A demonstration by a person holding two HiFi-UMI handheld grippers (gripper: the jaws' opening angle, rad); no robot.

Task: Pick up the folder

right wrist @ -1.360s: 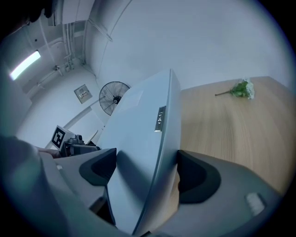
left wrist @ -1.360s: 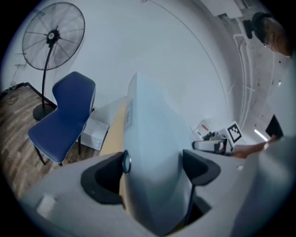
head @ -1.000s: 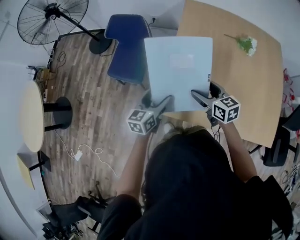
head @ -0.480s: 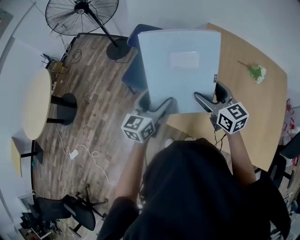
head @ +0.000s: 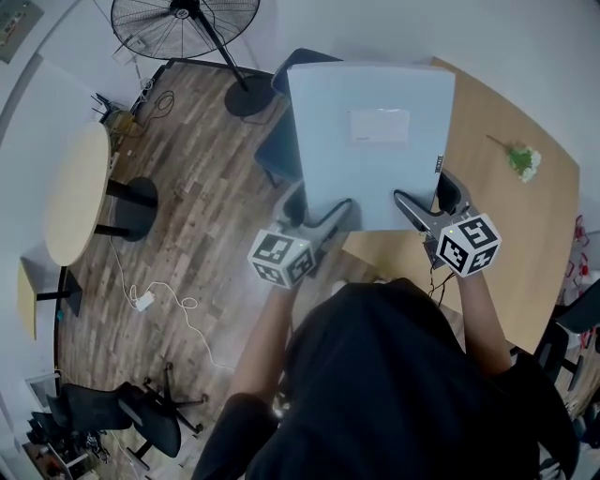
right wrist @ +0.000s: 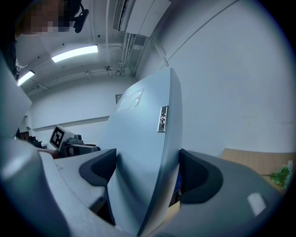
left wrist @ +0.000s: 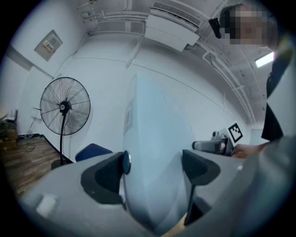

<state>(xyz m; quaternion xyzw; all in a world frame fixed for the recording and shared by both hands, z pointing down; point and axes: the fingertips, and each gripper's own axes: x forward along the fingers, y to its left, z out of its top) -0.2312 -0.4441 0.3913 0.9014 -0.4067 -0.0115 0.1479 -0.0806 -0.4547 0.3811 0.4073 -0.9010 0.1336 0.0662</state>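
A pale blue folder with a clear label pocket is held up in the air, above the wooden table's near edge. My left gripper is shut on the folder's lower left corner, my right gripper on its lower right corner. In the left gripper view the folder stands edge-on between the jaws of the left gripper, and the right gripper's marker cube shows beyond it. In the right gripper view the folder fills the gap of the right gripper, a small clip on its spine.
A round wooden table lies under the folder with a small sprig of flowers on its far side. A blue chair stands to the left of it. A standing fan and a small round table stand further left.
The folder has been raised and tipped up further, with both grippers still clamped on its lower corners. The head view has shifted a little.
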